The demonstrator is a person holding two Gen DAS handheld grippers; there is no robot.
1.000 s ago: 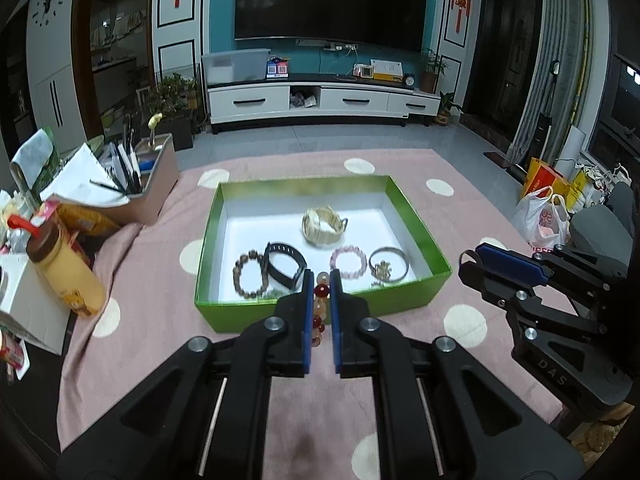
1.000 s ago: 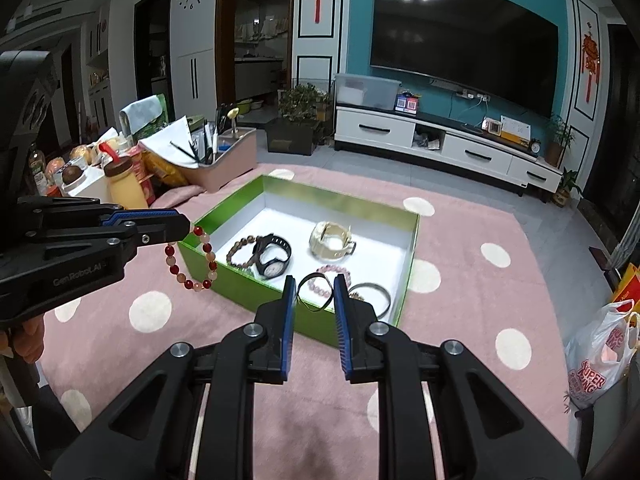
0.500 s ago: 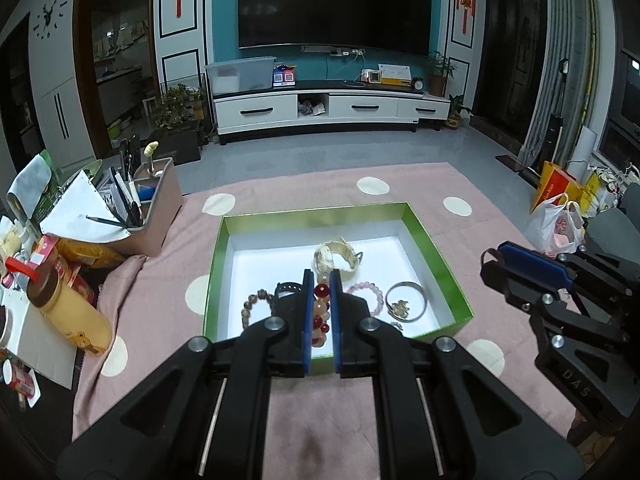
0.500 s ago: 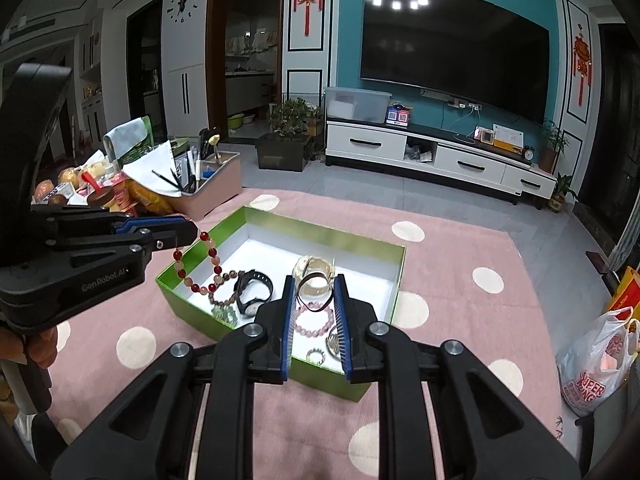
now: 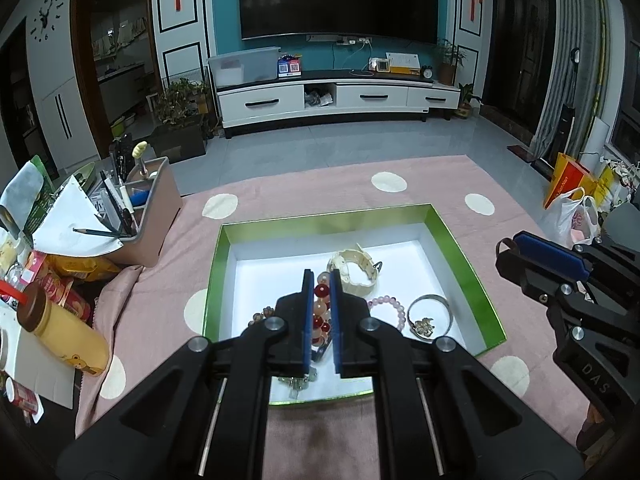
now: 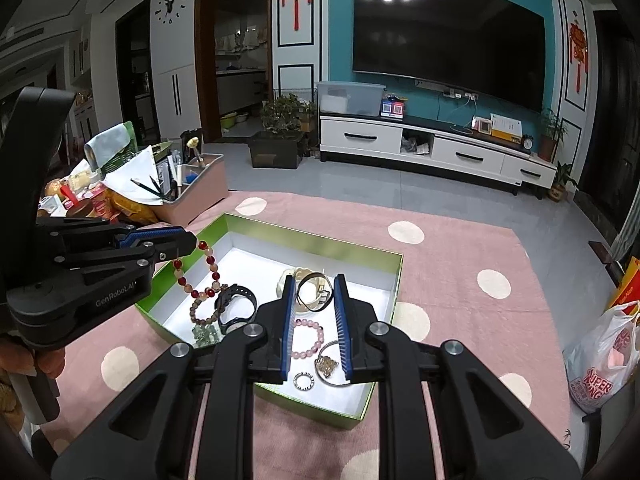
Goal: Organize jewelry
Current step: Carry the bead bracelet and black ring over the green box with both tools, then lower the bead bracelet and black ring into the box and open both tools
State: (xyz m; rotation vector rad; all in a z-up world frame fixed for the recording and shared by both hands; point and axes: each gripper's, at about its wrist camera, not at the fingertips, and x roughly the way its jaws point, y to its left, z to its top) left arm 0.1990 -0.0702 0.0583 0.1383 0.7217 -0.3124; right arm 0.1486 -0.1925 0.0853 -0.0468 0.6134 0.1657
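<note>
A green box [image 5: 328, 216] with a white floor sits on the pink dotted cloth. My left gripper [image 5: 320, 276] is shut on a red and peach bead bracelet [image 5: 320, 306] and hangs over the box's near left part; from the right wrist the bracelet [image 6: 210, 264] dangles below the left gripper [image 6: 192, 240]. My right gripper [image 6: 314, 280] is shut on a thin dark bangle [image 6: 314, 294] above the box's middle. Inside lie a cream watch [image 5: 360, 276], a pink bead bracelet [image 5: 386, 302], a silver bangle [image 5: 430, 300], a black watch [image 6: 236, 304] and brown beads [image 6: 200, 308].
A pink organiser [image 5: 156, 208] with pens, a yellow bottle [image 5: 64, 328] and snack packs crowd the left edge of the cloth. A plastic bag [image 6: 600, 360] stands on the floor at the right. The white TV cabinet [image 5: 340, 100] is far behind.
Both grippers have moved forward from in front of the box to over it, each still carrying its piece. The box now sits lower and closer in both views.
</note>
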